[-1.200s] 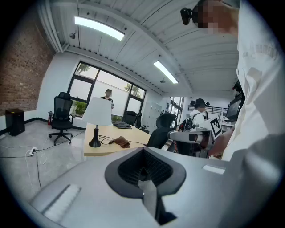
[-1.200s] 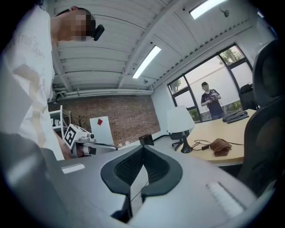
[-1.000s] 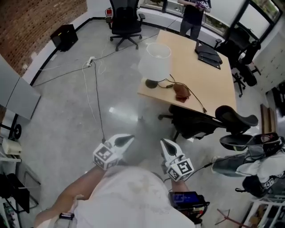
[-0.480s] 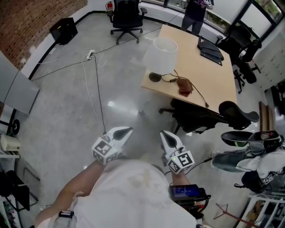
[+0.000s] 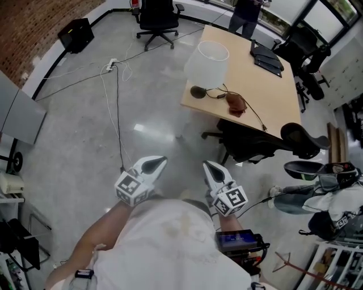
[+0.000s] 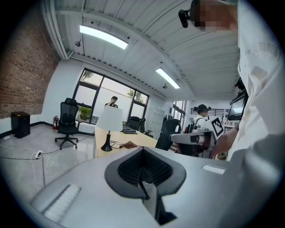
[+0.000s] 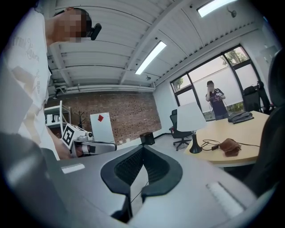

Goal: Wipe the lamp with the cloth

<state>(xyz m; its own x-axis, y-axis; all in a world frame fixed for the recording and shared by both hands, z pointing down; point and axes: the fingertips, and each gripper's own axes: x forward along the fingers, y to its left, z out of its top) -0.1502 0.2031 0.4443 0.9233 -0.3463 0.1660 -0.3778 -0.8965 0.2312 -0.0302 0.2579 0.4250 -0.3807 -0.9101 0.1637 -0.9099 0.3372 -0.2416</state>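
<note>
The room is an office with a polished grey concrete floor (image 5: 85,130) and a red brick wall (image 5: 34,28) on the left side. A light wooden desk (image 5: 266,96) stands ahead of the person, well apart from both grippers. On its near corner is the lamp (image 5: 207,61), with a white shade and a dark round base. The brown cloth (image 5: 236,103) lies crumpled just beside the base, among thin black cables. A black office chair (image 5: 249,148) is pushed against the near edge of the desk. Another black chair (image 5: 156,20) stands on the open floor, and a person (image 5: 245,11) stands behind the desk near the windows.

Each gripper carries a cube with black-and-white square markers. In the right gripper view a white board with a red diamond (image 7: 100,118) leans at the brick wall.

The left gripper (image 5: 159,162) has its fingers pressed together, with nothing between them. The right gripper (image 5: 209,166) is the same: fingers together, empty. Both are held over the floor, close to the person's body.
</note>
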